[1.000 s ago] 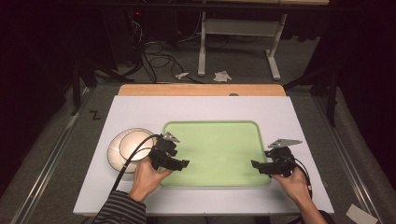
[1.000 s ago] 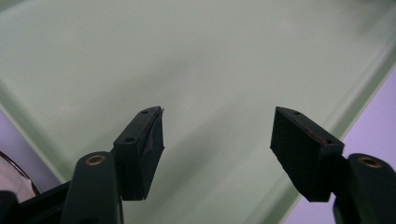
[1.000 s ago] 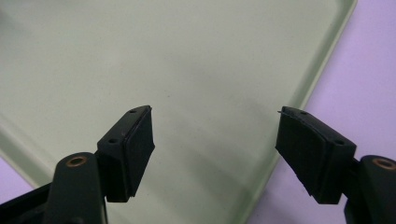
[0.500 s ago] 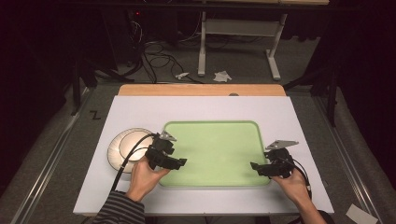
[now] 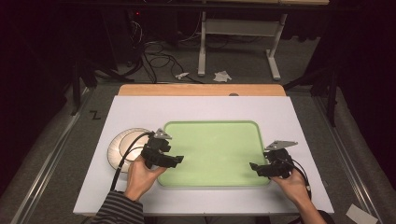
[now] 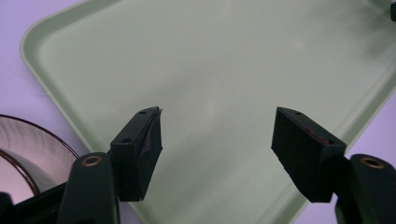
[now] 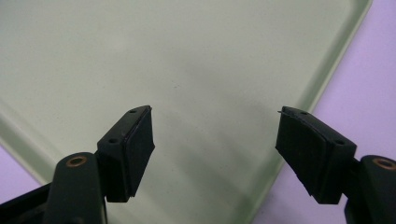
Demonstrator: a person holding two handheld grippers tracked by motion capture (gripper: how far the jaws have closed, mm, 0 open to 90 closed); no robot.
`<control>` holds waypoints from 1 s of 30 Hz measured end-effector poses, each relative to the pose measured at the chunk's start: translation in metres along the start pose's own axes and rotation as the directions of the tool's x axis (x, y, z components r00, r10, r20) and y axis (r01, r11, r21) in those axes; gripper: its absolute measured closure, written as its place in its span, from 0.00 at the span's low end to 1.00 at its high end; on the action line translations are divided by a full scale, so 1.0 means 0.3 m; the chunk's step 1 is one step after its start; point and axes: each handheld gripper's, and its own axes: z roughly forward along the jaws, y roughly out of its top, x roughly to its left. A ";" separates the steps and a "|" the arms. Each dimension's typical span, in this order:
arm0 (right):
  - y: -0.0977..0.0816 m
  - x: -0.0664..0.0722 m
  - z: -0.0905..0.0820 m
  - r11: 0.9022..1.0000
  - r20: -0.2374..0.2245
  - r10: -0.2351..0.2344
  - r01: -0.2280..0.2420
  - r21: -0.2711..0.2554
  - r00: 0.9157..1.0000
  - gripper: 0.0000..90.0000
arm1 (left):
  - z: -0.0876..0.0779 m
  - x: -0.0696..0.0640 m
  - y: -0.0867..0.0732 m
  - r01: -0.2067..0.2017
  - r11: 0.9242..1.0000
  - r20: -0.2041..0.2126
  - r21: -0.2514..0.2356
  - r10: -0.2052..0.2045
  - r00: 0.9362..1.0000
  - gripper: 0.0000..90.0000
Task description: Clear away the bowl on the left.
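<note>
High view shows the pale green, rounded-corner plastic tray [image 5: 212, 151] lying flat mid-bench, empty. Left hand-held gripper [image 5: 173, 160] and right hand-held gripper [image 5: 254, 166] hover over its near corners, jaws spread wide, holding nothing. It looks light, stiff and smooth; the raised rim is probably the best hold.

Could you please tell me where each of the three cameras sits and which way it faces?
High view: above the near edge, facing forward and down on table, tray, plates; both hands and grippers show.
Left gripper view: on left gripper, facing over the tray's corner; open fingers show.
Right gripper view: on right gripper, facing the tray's edge; open fingers show.
All share the tray.
</note>
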 end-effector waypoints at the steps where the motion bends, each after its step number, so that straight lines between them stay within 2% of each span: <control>1: 0.000 0.000 0.000 1.000 -0.001 -0.002 0.002 0.001 1.000 0.32 | -0.001 0.002 0.002 0.007 1.000 0.002 -0.005 -0.007 1.000 0.38; 10: 0.001 -0.001 0.001 1.000 -0.004 0.005 -0.005 0.005 1.000 0.32 | -0.021 0.018 0.019 0.012 0.999 -0.012 -0.045 -0.013 1.000 0.39; 21: -0.001 0.000 -0.001 1.000 -0.003 0.000 0.000 0.003 1.000 0.33 | -0.041 0.035 0.034 0.027 0.997 -0.004 -0.077 -0.027 1.000 0.40; 30: 0.000 0.001 -0.001 1.000 -0.004 -0.003 0.003 0.004 1.000 0.33 | -0.052 0.048 0.045 0.032 0.995 -0.023 -0.097 -0.035 0.999 0.40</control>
